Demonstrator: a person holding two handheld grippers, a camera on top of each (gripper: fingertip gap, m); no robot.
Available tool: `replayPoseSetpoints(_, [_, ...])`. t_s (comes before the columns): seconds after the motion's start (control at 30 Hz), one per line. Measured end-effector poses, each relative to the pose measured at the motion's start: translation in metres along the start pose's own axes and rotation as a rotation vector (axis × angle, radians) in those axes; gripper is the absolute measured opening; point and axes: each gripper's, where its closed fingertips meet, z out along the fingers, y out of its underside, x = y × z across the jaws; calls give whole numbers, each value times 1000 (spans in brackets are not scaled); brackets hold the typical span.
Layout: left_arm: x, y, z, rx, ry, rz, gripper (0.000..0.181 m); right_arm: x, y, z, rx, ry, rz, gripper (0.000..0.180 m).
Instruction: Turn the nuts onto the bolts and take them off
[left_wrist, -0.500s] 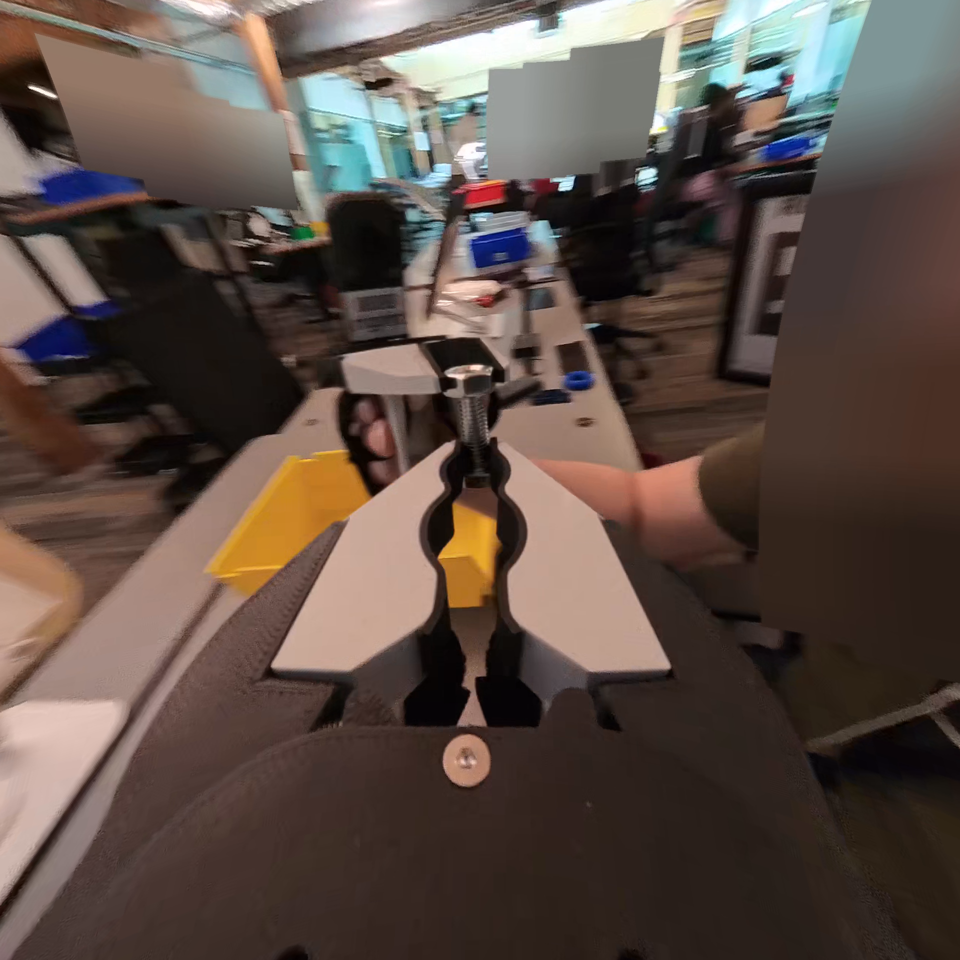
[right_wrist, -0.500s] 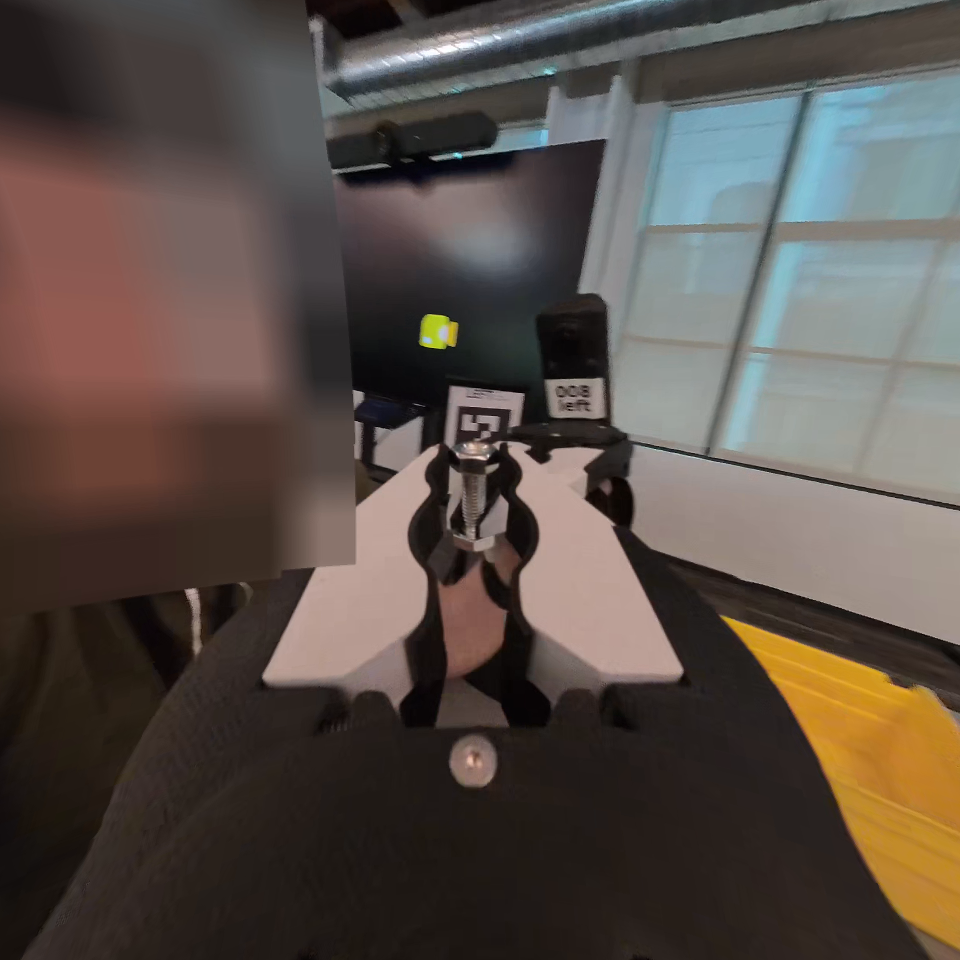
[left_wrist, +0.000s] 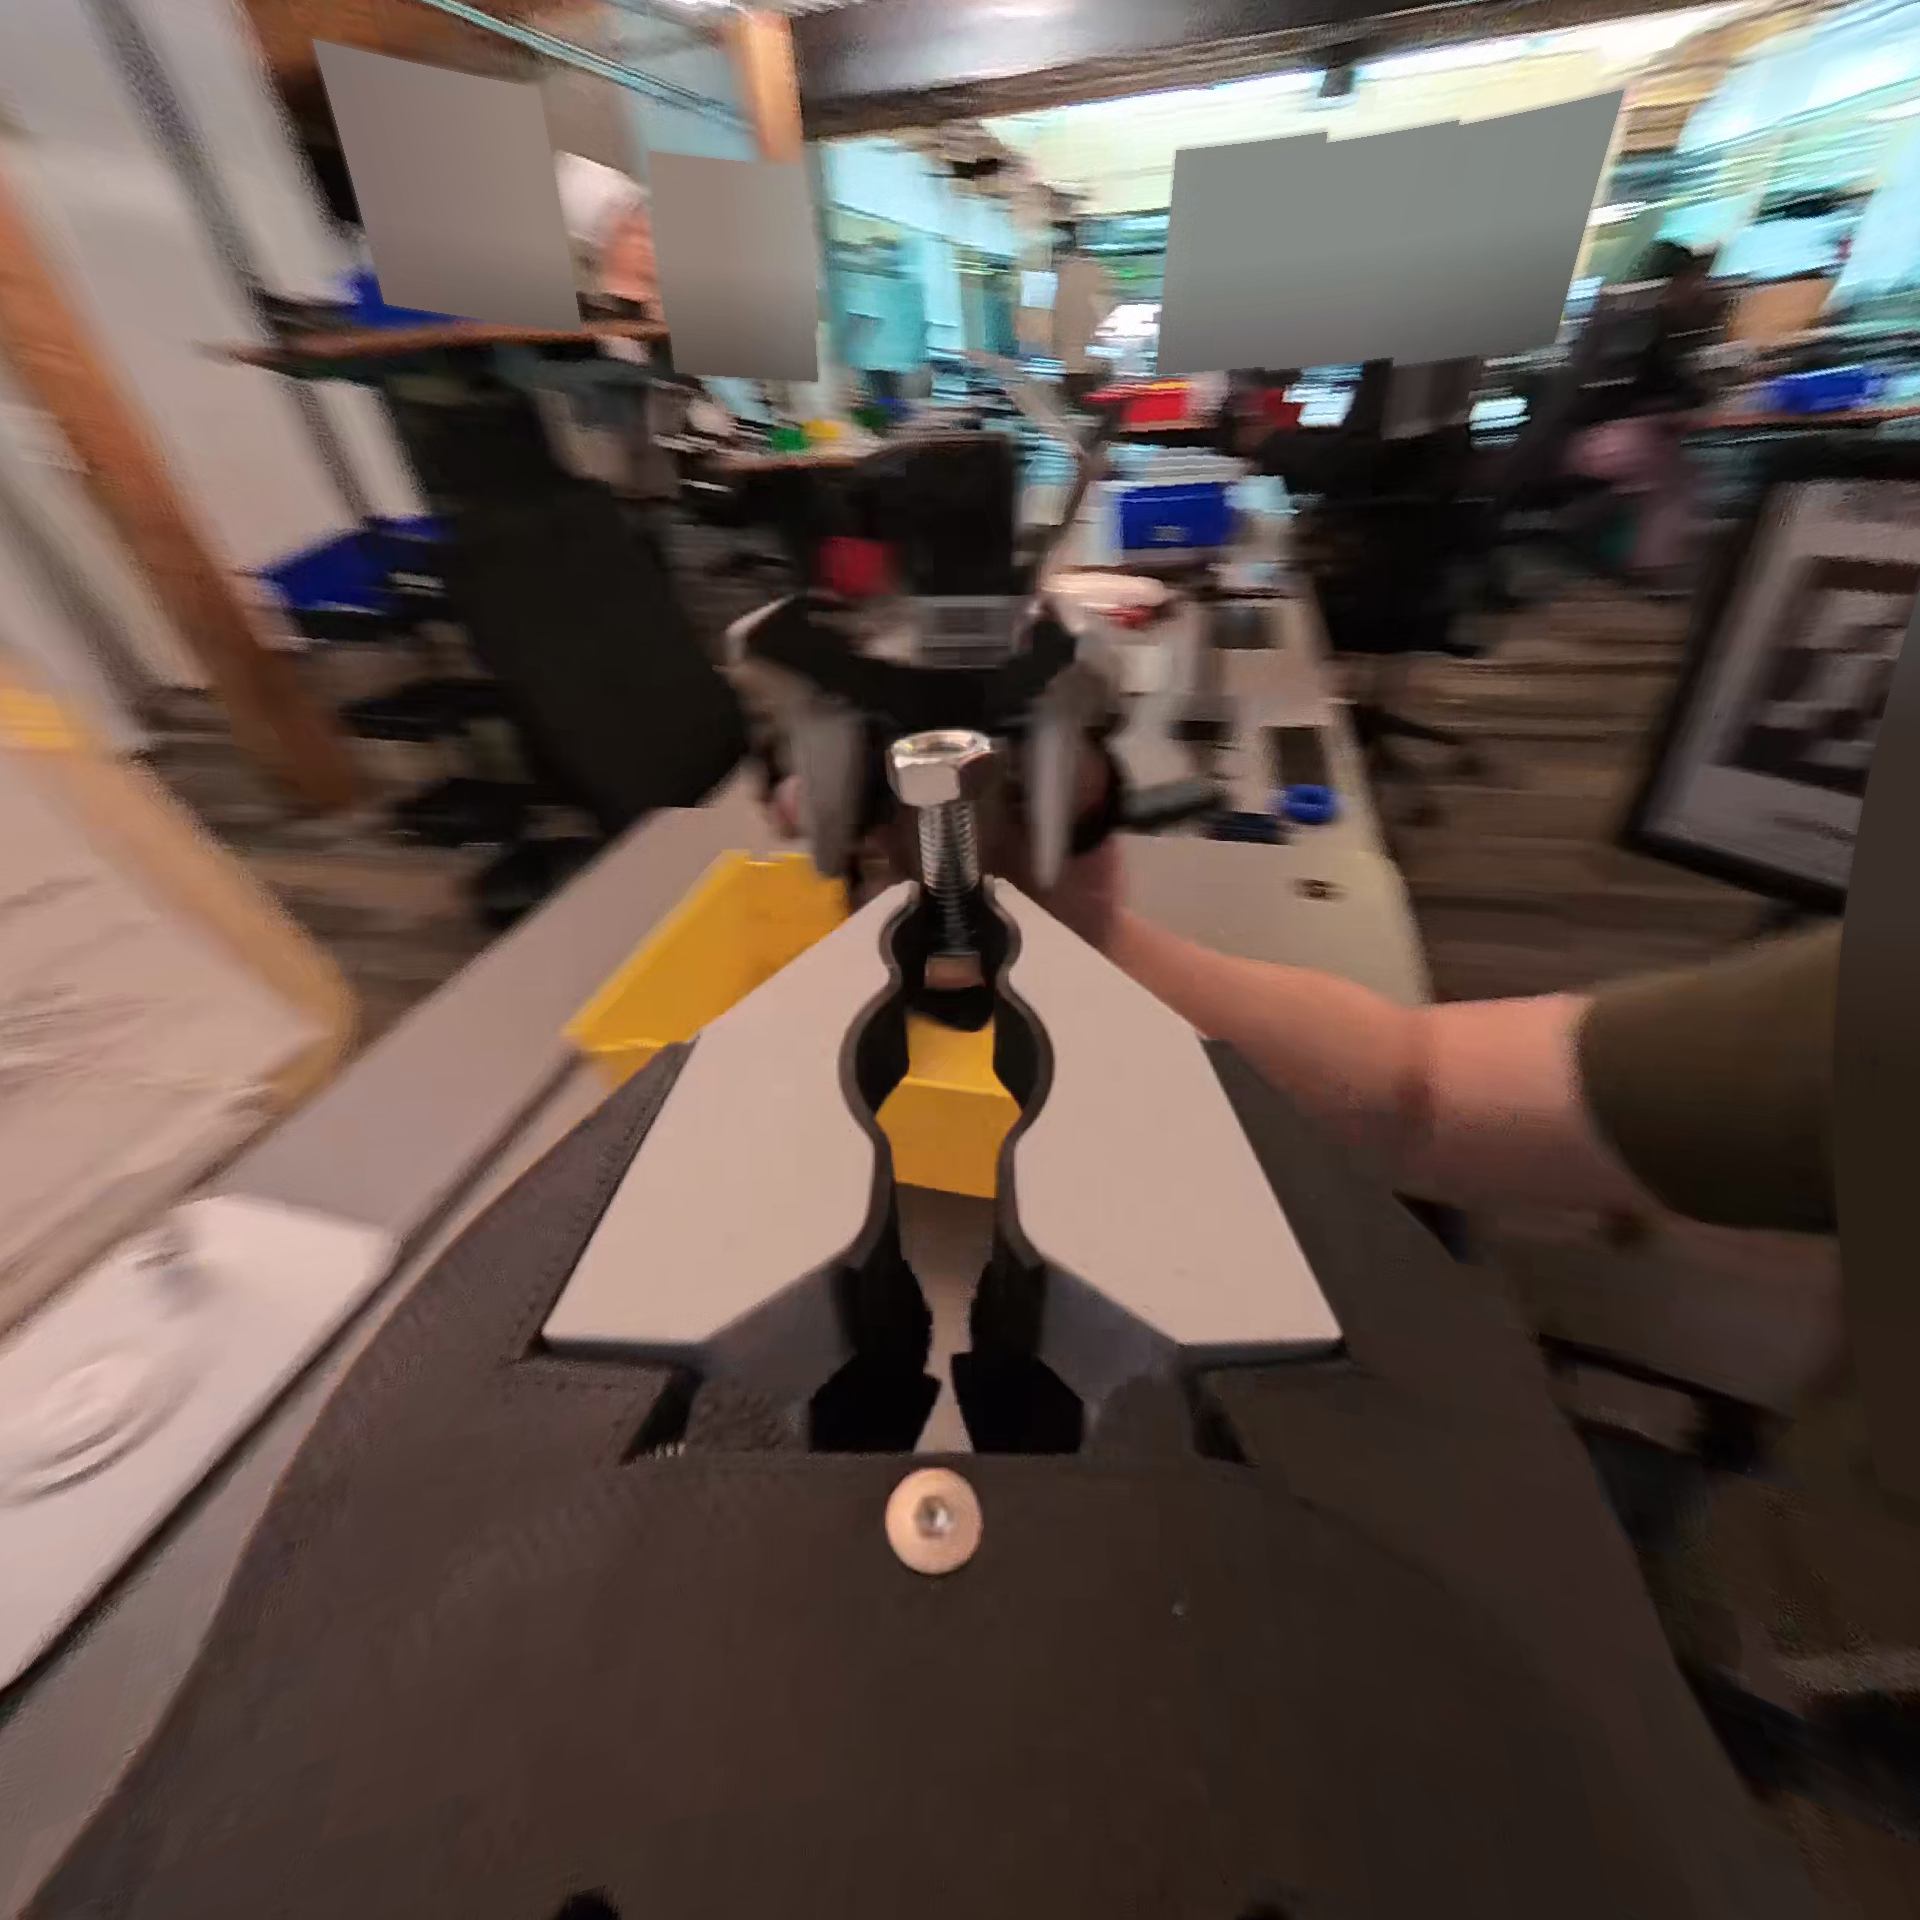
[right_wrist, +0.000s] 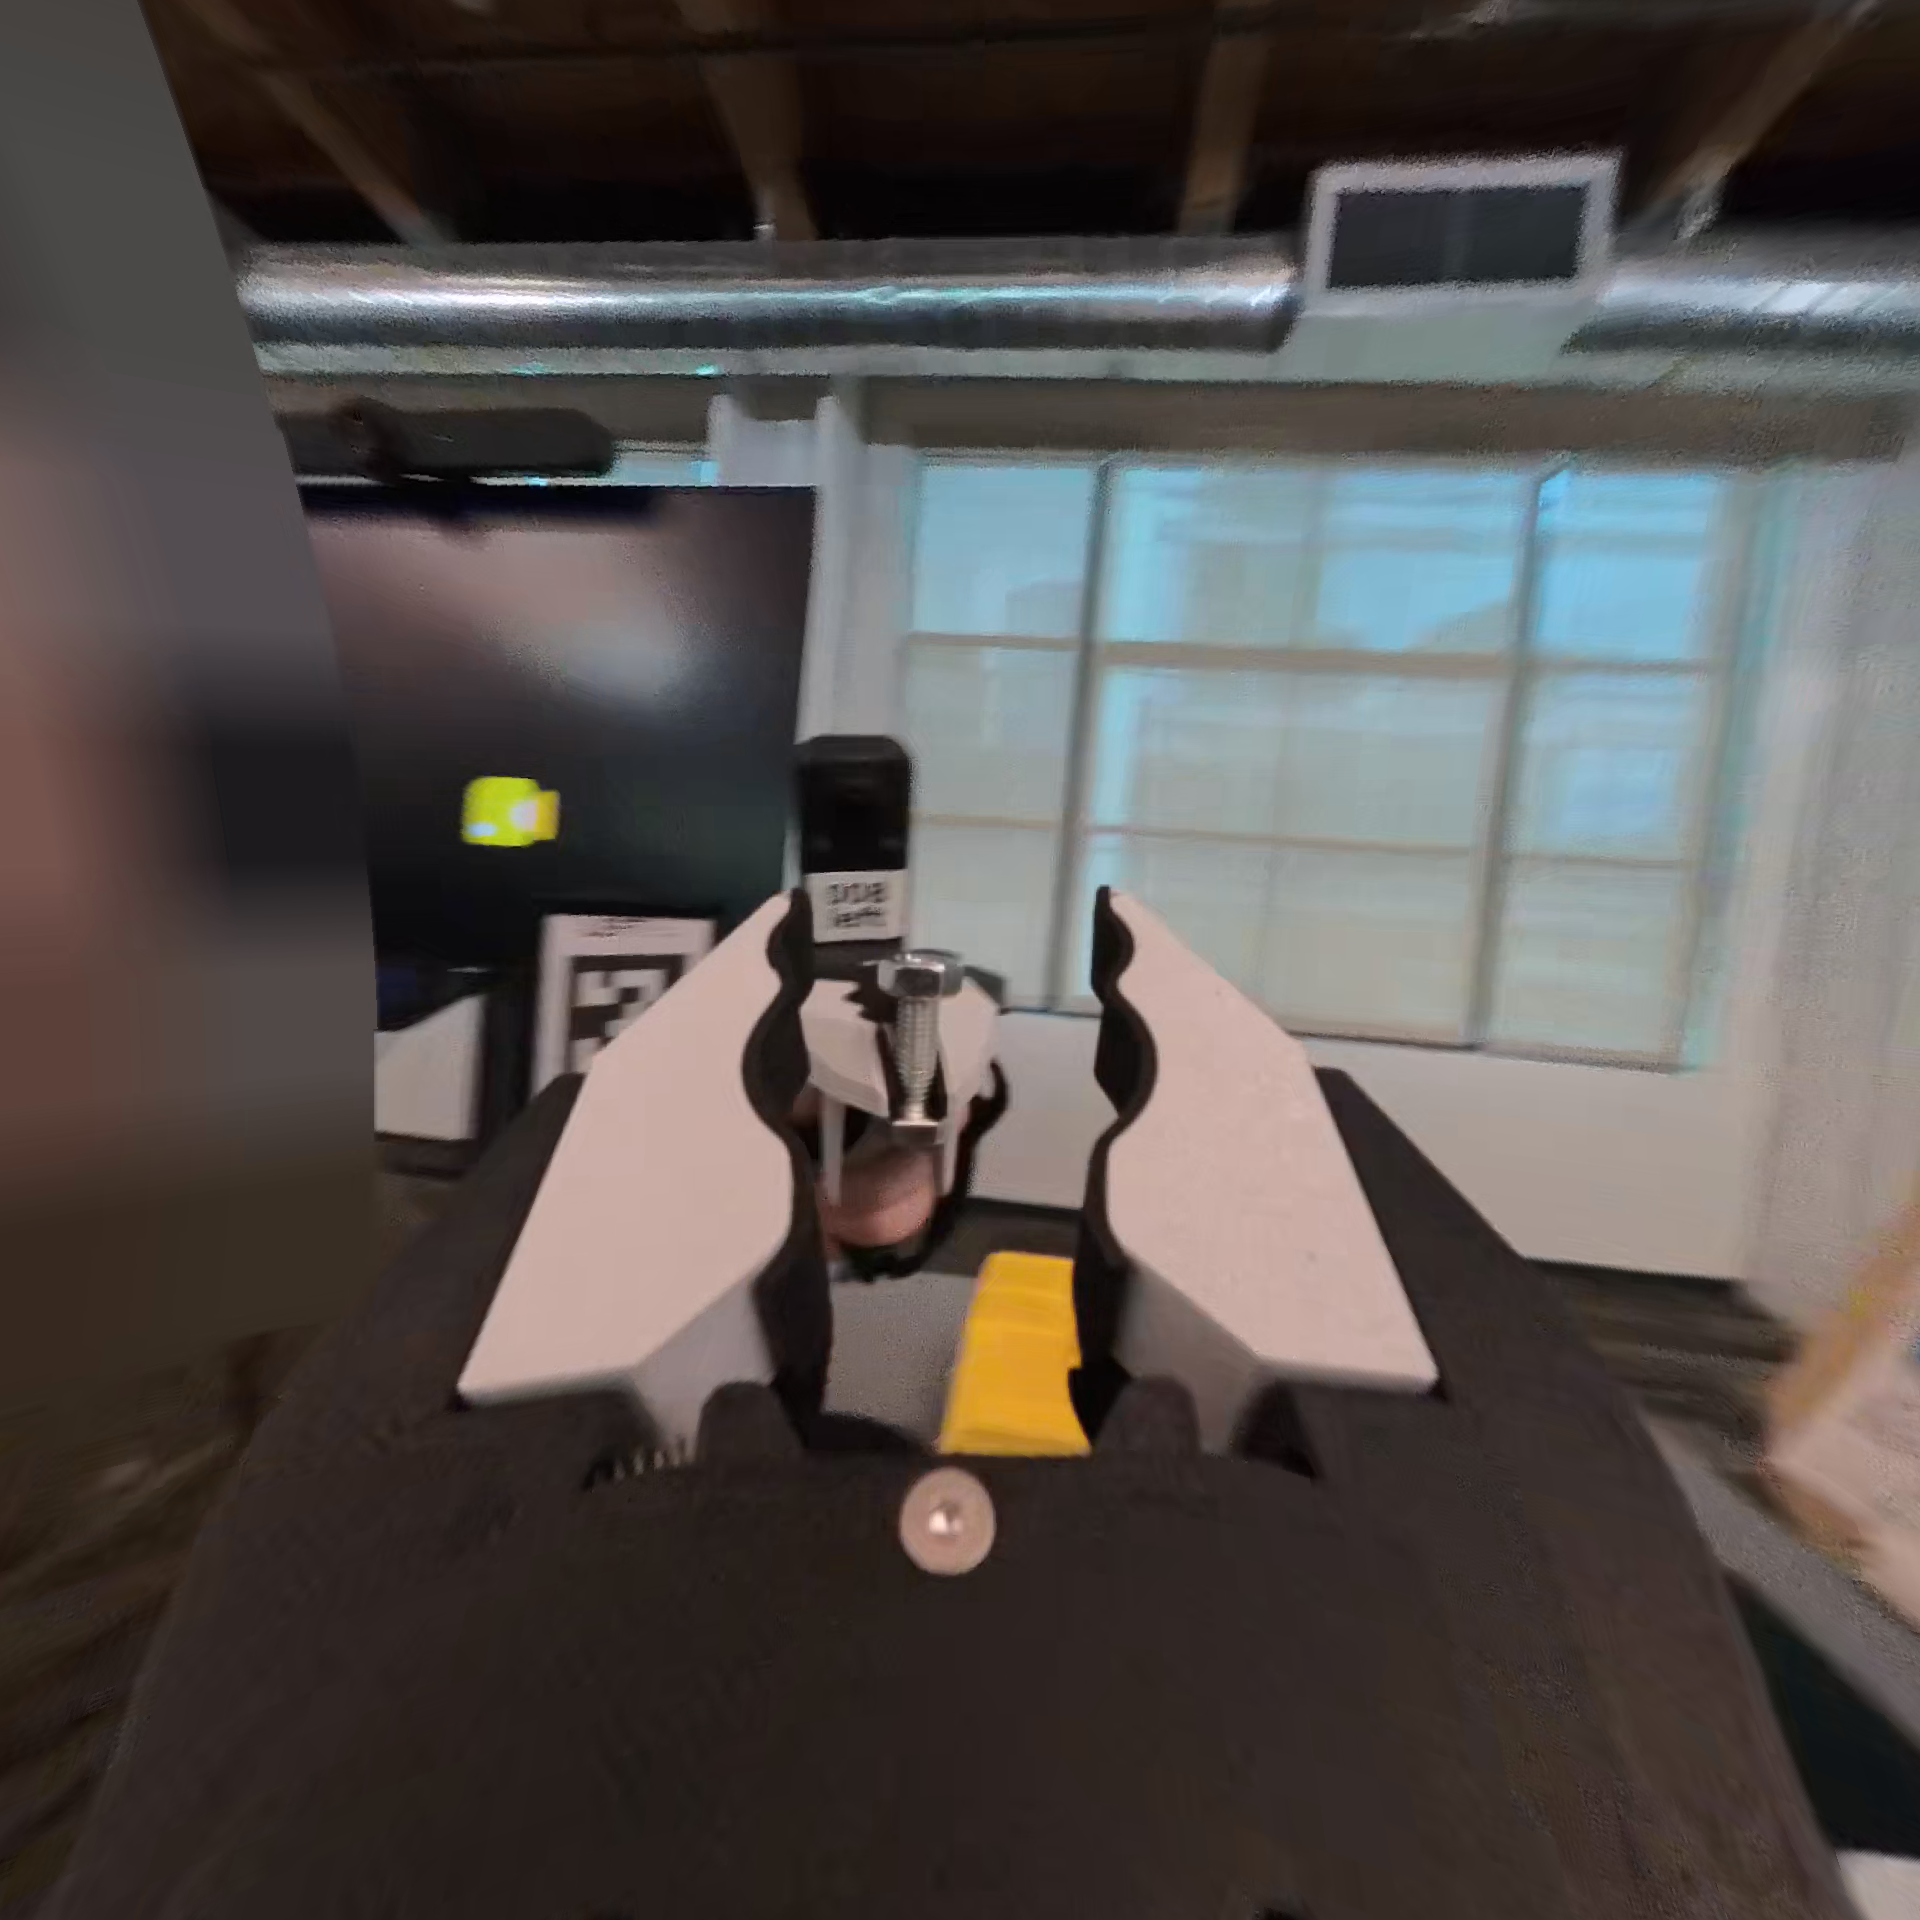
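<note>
Yellow bin (left_wrist: 717, 961) sat left of centre on the grey table (left_wrist: 436, 1081). Left gripper (left_wrist: 948, 925) was clamped on the bolt (left_wrist: 943, 862), centre frame, nut (left_wrist: 938, 767) on top. Right gripper (right_wrist: 945, 935) gaped wide, holding nothing, bolt between its tips.

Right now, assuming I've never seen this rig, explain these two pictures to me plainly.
There is no robot here. A person holds a two-finger gripper in each hand, each with a camera looking along its fingers. The left wrist view shows the left gripper shut on a bolt with a nut on its far end. The right wrist view shows the right gripper open, facing that bolt. A yellow bin sits on the grey table.
</note>
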Motion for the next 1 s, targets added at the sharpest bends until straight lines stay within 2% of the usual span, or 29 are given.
replayPoseSetpoints(0.1, [-36,-10,-15,31,-331,160,7,19,-25,-12,83,387,-349,48])
replayPoseSetpoints(0.13, [-41,-13,-18,35,-407,218,7,17,-26,-12,72,467,-464,47])
replayPoseSetpoints(0.23, [-44,-20,-22,45,-545,345,7,3,-10,8,-43,510,-641,46])
replayPoseSetpoints(0.43, [-36,-22,-15,27,-620,463,7,3,18,25,-148,504,-588,45])
replayPoseSetpoints(0.6, [-35,-18,-8,1,-638,497,7,5,19,25,-148,520,-561,35])
replayPoseSetpoints(0.67, [-35,-16,-6,-9,-643,506,7,5,16,23,-140,532,-569,17])
replayPoseSetpoints(0.8, [-31,-16,-3,-6,-605,493,7,2,15,24,-150,471,-523,17])
replayPoseSetpoints(0.9, [-19,-17,-3,8,-472,433,8,-11,15,27,-162,293,-436,17])
replayPoseSetpoints(1.0, [10,-16,-2,22,-194,302,7,-38,14,25,-160,5,-244,17])
